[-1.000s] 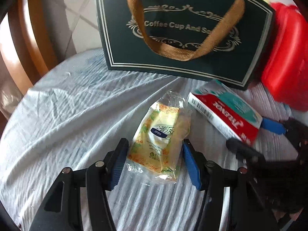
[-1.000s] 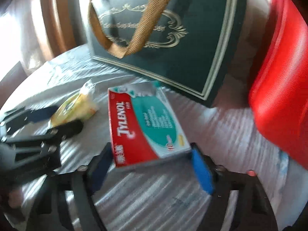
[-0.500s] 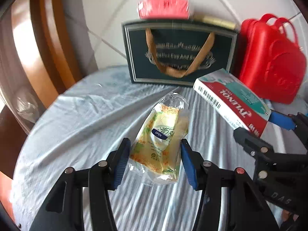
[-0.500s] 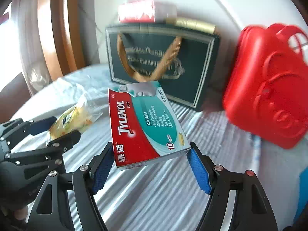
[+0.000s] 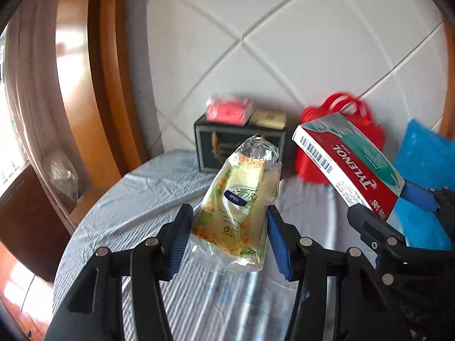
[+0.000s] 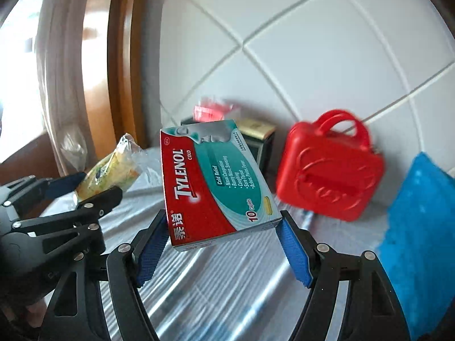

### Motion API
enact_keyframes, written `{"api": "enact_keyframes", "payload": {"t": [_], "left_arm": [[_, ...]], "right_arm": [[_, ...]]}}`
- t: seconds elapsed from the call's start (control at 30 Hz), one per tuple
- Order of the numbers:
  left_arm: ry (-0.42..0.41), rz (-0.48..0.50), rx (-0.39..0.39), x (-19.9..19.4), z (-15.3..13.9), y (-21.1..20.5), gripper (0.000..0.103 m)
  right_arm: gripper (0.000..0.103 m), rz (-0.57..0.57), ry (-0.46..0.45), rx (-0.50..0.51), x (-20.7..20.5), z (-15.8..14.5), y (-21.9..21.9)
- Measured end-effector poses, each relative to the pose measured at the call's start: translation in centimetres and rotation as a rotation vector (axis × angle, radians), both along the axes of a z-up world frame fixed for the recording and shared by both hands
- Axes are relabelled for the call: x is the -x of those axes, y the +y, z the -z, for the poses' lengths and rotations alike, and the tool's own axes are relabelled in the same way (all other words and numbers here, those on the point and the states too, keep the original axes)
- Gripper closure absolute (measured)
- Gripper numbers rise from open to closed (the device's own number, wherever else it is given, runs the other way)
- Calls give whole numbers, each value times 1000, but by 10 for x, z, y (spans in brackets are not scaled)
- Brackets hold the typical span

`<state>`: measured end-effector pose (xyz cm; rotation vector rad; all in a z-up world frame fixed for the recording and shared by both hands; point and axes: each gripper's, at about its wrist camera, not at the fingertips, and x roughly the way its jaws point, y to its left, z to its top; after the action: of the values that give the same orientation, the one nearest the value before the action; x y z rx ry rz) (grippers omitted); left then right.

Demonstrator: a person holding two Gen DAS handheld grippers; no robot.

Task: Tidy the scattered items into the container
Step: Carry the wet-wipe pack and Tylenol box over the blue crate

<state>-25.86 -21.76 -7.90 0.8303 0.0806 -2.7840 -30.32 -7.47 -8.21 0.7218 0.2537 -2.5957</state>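
My left gripper [image 5: 229,216] is shut on a yellow-green packet in clear wrap [image 5: 239,196] and holds it in the air above the table. Beside it, my right gripper [image 6: 223,218] is shut on a red and teal Tylenol box [image 6: 210,179], also well off the cloth. Each wrist view shows the other gripper's load: the box [image 5: 349,159] on the right, the packet [image 6: 113,167] on the left. The dark green paper bag [image 5: 207,147] stands at the table's far edge against the wall. A pink pack [image 5: 227,110] and a gold box [image 5: 268,119] stick out of its top.
A red plastic case with handles [image 6: 327,170] stands right of the bag. A blue cloth-like thing [image 6: 421,227] lies at the far right. The round table carries a pale striped cloth [image 5: 128,199]. A curved wooden frame [image 5: 99,85] rises on the left, a tiled wall behind.
Both grippers have risen and drawn back from the bag, each carrying its item up off the cloth. The bag and red case now look smaller and farther away.
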Motion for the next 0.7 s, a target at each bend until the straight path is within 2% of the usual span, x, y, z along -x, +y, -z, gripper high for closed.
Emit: {"api": "enact_keyframes", "payload": {"t": [0.17,0.37,0.57,0.7], "left_arm": [[76,90,9,-40,-44,42,51],[120,239,-42,-73,-69,101,51],[123,397,-36,-80,-90,203,51],[127,486,-35,-80,-94,285,51]], "right_arm": [[28,94,75,20,-60,-50,57],[28,281,80,16,-110,-74,134],[28,472,109,22,-151,-94,239],[28,579,100,-6,-159,-94,323]]}}
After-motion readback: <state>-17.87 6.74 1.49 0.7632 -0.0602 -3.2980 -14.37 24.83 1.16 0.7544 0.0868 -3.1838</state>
